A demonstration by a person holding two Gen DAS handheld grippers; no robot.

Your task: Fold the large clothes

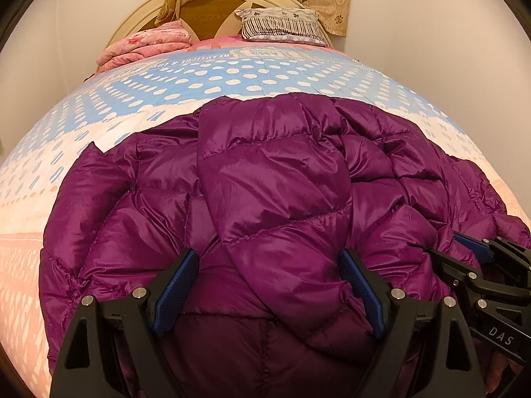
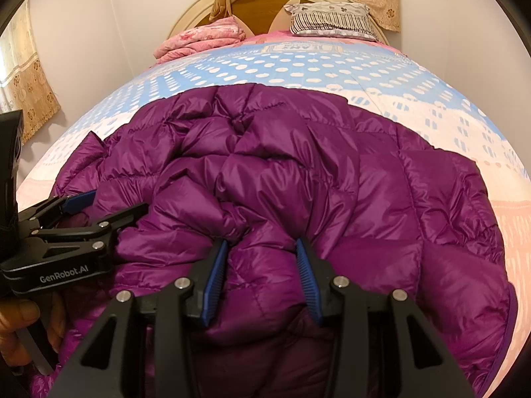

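Observation:
A shiny purple down jacket [image 1: 265, 172] lies spread over the near part of the bed, with a sleeve folded across its middle. My left gripper [image 1: 268, 255] stands wide open over the near hem, and the folded sleeve lies between its fingers. It also shows in the right wrist view, where the left gripper [image 2: 119, 200] rests low on the jacket [image 2: 365, 182]. My right gripper [image 2: 261, 243] is shut on a puffy bulge of the jacket, both blue pads pressing into it. The right gripper [image 1: 444, 243] sits just right of the left one.
The bed cover [image 1: 232, 76] is blue with white dots, turning pink at the near sides. A folded pink quilt [image 1: 149, 43] and a striped pillow [image 1: 282, 26] lie by the round headboard [image 1: 205, 10]. Walls close in on both sides. A hand [image 2: 20, 325] holds the left gripper's handle.

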